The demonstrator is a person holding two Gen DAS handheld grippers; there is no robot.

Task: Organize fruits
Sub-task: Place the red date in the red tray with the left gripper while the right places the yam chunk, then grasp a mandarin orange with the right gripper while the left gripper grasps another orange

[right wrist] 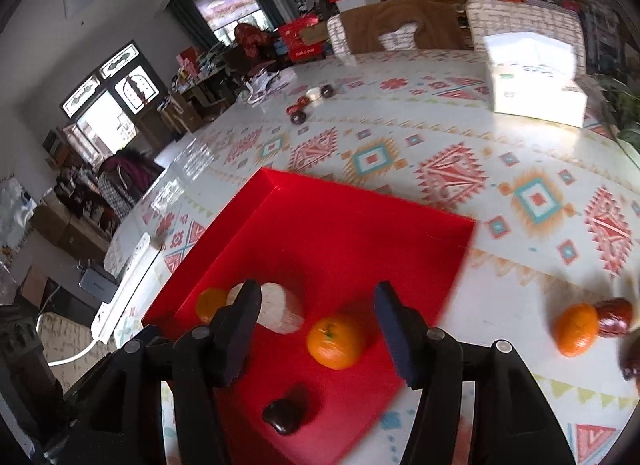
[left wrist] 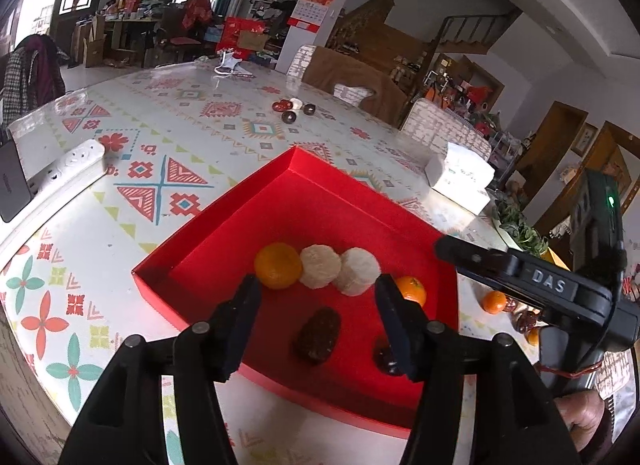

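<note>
Both claws (left wrist: 316, 297) (right wrist: 316, 303) agape, empty.

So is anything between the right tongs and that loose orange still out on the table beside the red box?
Nothing visible blocks it. The right tongs hang open over the red box, and the loose orange sits on bare tablecloth to their right. A dark red date touches its far side, not the approach side.
</note>
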